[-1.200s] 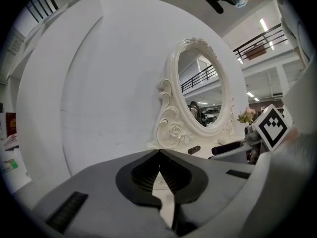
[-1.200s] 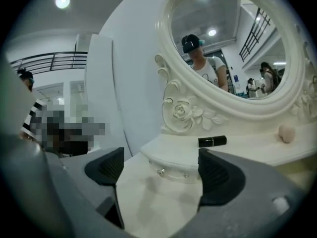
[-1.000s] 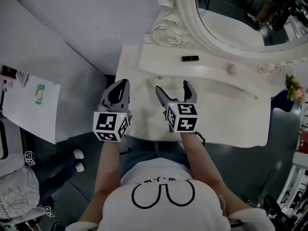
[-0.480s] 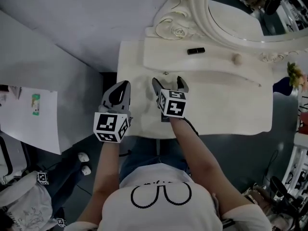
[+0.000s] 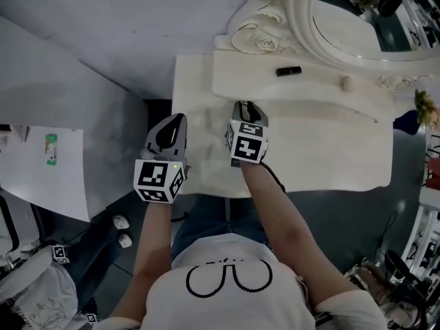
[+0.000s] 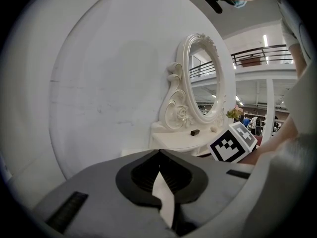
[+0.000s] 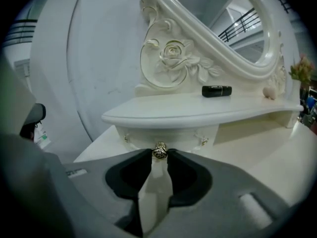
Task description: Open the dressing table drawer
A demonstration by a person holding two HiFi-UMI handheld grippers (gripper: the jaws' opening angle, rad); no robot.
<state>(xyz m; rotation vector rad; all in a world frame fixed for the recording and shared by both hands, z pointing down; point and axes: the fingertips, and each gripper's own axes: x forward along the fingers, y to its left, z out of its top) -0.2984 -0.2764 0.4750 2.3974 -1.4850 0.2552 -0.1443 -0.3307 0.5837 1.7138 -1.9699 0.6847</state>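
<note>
Right claw [image 5: 247, 106] closing, seemingly on knob [image 7: 159, 151]

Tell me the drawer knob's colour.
The knob is gold-toned; the right gripper view shows it best.

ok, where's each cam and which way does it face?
Head view: on the person's head, looking steeply down at the dressing table; shows torso, forearms, left gripper, right gripper.
Left gripper view: on the left gripper, looking past its shut jaws toward the mirror; right gripper's cube shows.
Right gripper view: on the right gripper, facing the drawer knob, jaws closing on it.
Shared: all three see the black tube on the shelf.
</note>
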